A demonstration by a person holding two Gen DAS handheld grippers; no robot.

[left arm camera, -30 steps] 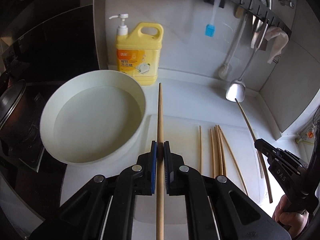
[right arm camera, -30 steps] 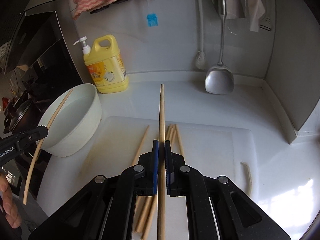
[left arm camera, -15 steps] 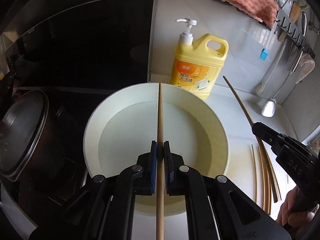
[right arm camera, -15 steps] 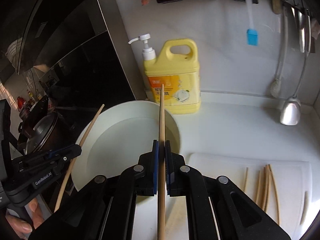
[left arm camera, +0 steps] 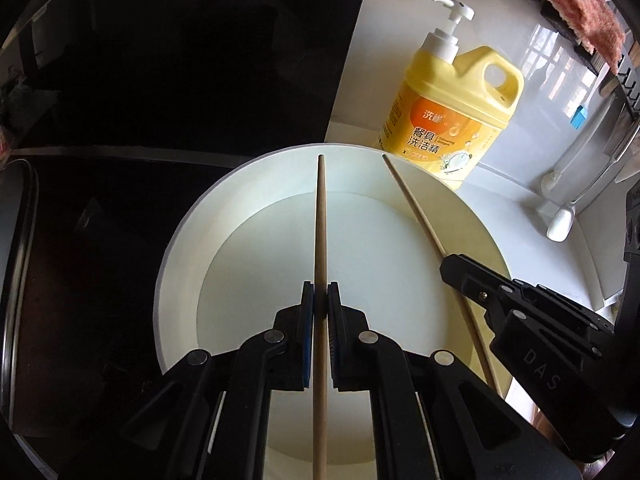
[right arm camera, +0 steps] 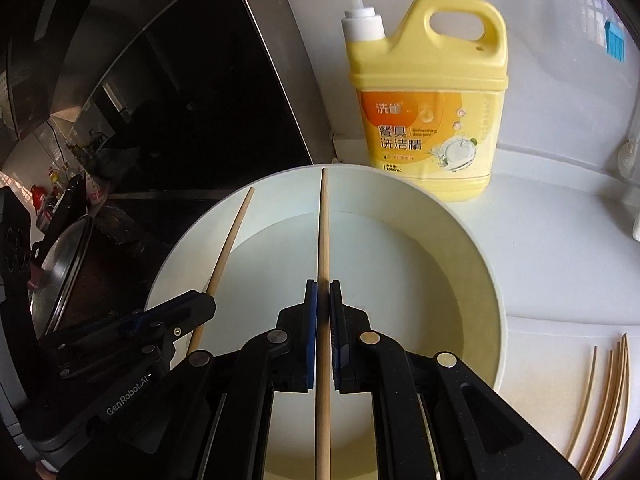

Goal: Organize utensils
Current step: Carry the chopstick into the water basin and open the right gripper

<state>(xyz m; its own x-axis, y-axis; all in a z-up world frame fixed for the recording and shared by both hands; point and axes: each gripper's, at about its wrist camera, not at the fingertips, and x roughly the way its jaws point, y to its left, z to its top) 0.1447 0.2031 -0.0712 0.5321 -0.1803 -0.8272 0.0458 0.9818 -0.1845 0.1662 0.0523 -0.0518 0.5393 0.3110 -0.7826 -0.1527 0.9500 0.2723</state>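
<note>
My left gripper (left arm camera: 320, 290) is shut on a wooden chopstick (left arm camera: 320, 220) that points forward over the white round basin (left arm camera: 180, 240). My right gripper (right arm camera: 323, 288) is shut on a second chopstick (right arm camera: 324, 224), also held over the basin (right arm camera: 486, 264). Each gripper shows in the other's view: the right one (left arm camera: 448, 264) with its chopstick (left arm camera: 412, 204) at the right, the left one (right arm camera: 208, 300) with its chopstick (right arm camera: 230, 240) at the left. Several more chopsticks (right arm camera: 604, 400) lie on the white board at the far right.
A yellow dish-soap bottle (right arm camera: 428, 112) stands behind the basin against the white wall. A dark stove area with a lidded pot (right arm camera: 60, 272) lies to the left. Hanging utensils (left arm camera: 568, 208) and a pink cloth (left arm camera: 576, 8) are at the back right.
Both grippers, each still holding its chopstick, have moved left from above the board to over the basin and closer to it. The right gripper now sits beside the left.
</note>
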